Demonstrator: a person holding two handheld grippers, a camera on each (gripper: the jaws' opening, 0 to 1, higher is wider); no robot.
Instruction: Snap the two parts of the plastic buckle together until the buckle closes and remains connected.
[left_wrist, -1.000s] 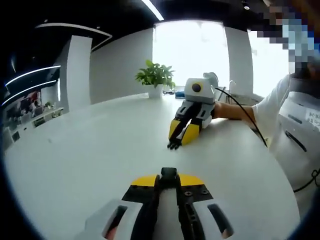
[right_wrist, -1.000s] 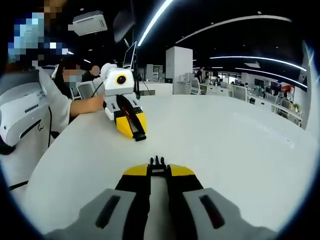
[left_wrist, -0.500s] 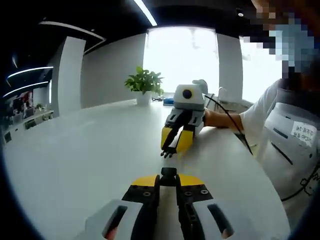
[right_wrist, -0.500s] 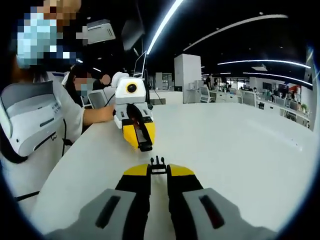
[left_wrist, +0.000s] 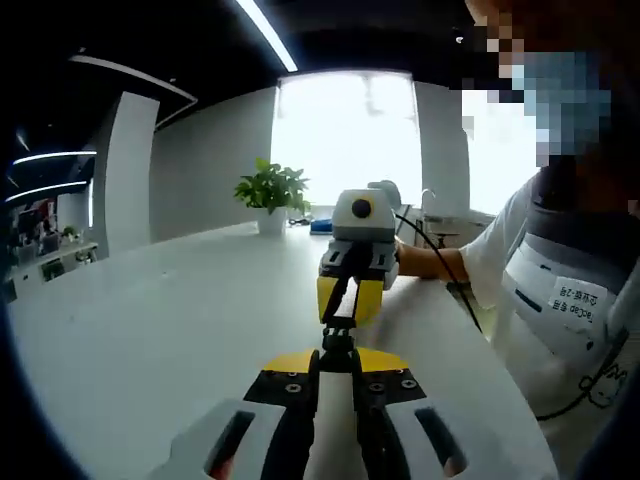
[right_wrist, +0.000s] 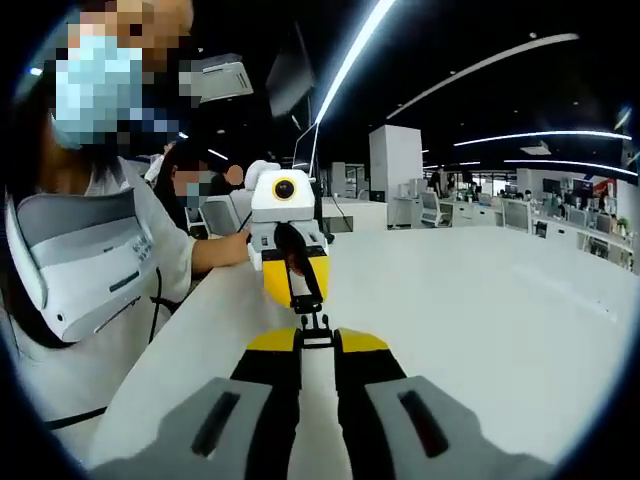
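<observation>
Left claw (left_wrist: 337, 358): yellow and black jaws closed on the black plastic socket half of the buckle (left_wrist: 337, 340), at 6 o'clock in the left gripper view.
Right claw (right_wrist: 316, 340): yellow and black jaws closed on the black plastic pronged half of the buckle (right_wrist: 314, 323), at 6 o'clock in the right gripper view.
Buckle: the two halves meet tip to tip between the two claws, low above the table; I cannot tell if they are already snapped together.
Other claw, left gripper view: the right claw (left_wrist: 341, 312) comes down from 12 o'clock, nose to nose with the left one.
Other claw, right gripper view: the left claw (right_wrist: 309, 302) comes down from 12 o'clock in the same way.
Table: large round white table (left_wrist: 150, 330), under both claws.
Container: small white pot with a green leafy plant (left_wrist: 270, 190) in it, on the far edge of the table, at 11 o'clock in the left gripper view.
Person: a person in a white short-sleeved shirt (right_wrist: 90, 260) at 9 o'clock in the right gripper view, one hand (right_wrist: 237, 246) behind the left claw.
</observation>
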